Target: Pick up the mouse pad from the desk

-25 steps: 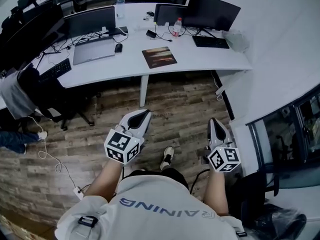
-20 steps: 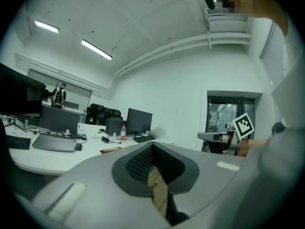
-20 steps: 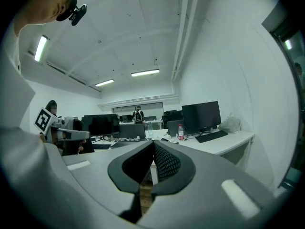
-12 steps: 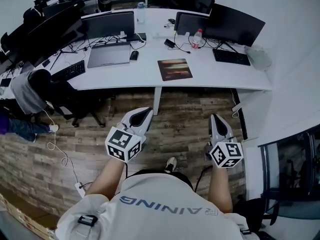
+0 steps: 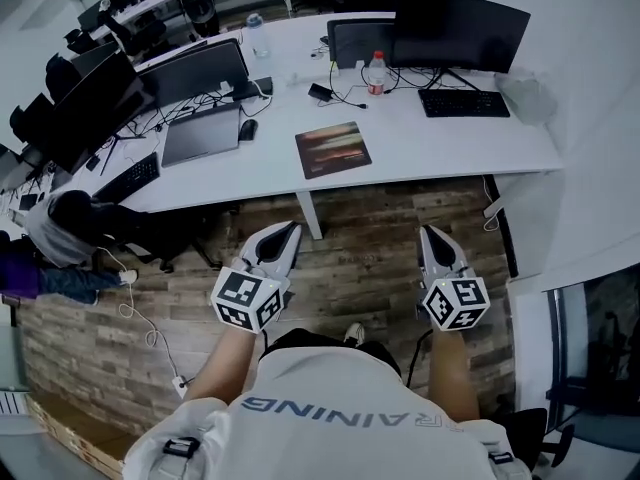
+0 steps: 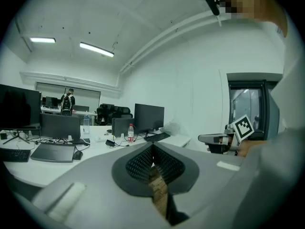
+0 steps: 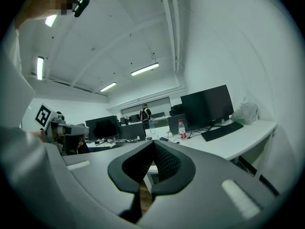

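Brown and streaky, the mouse pad (image 5: 333,149) is laid flat on the white desk (image 5: 430,158) near its front edge, with a laptop (image 5: 200,135) off to the left and a keyboard (image 5: 463,102) further right. Left gripper (image 5: 283,231) is seen shut, nothing pinched. Same for the right gripper (image 5: 432,234): jaws pressed together, empty. Both are held over the wood floor (image 5: 360,230), well apart from the pad.

White T-shirt (image 5: 318,383), grey lettering (image 5: 335,426), marker cubes (image 5: 248,299)
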The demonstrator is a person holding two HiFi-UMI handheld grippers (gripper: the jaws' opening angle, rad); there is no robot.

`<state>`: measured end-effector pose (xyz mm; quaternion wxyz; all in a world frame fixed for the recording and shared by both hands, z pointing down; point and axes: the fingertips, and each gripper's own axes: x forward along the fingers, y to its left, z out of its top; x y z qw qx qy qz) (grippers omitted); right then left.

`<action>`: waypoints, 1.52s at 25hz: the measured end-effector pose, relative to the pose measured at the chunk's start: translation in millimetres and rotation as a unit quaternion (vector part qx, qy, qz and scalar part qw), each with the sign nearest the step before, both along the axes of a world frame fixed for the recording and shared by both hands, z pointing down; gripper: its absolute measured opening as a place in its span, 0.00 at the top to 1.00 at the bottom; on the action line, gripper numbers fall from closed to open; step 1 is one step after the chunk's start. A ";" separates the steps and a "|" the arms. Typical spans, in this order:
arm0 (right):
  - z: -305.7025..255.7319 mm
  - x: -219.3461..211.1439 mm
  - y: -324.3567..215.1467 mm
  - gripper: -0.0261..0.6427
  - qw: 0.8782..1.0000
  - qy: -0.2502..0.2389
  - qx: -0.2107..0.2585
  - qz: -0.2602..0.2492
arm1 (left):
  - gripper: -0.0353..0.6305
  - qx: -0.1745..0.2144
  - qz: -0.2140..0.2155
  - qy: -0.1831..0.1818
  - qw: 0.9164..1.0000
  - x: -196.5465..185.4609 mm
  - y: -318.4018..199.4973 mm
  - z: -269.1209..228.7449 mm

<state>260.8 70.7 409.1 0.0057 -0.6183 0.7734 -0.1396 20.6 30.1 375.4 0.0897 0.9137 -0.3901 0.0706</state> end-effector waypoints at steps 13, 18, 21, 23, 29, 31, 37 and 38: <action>20.4 28.1 -72.1 0.94 0.999 -0.004 -0.018 -0.042 | 0.95 -0.013 -0.018 -0.013 1.000 42.6 -58.5 10.5; 30.3 24.1 -104.9 0.94 0.999 0.002 -0.028 -0.039 | 0.94 -0.017 -0.019 -0.002 1.000 36.7 -93.2 19.4; 30.0 21.7 -131.6 0.94 0.999 0.013 -0.033 -0.034 | 0.95 -0.027 -0.011 0.005 1.000 35.4 -124.0 28.5; 28.2 17.4 -151.9 0.94 0.999 0.020 -0.038 -0.031 | 0.94 -0.032 -0.007 0.011 0.999 31.6 -146.6 31.8; 24.2 -11.6 -225.5 0.94 0.997 0.043 -0.058 -0.035 | 0.95 -0.053 0.000 0.020 0.998 4.2 -222.1 44.5; 27.4 -15.9 -247.8 0.94 0.996 0.047 -0.070 -0.032 | 0.95 -0.058 -0.004 0.024 0.998 -9.3 -247.2 51.5; 47.0 -41.4 -309.2 0.94 0.994 0.056 -0.095 -0.025 | 0.95 -0.077 -0.007 0.021 0.997 -44.3 -305.6 79.1; 50.5 -46.2 -317.1 0.94 0.993 0.057 -0.100 -0.027 | 0.94 -0.081 -0.007 0.021 0.996 -46.8 -312.9 82.4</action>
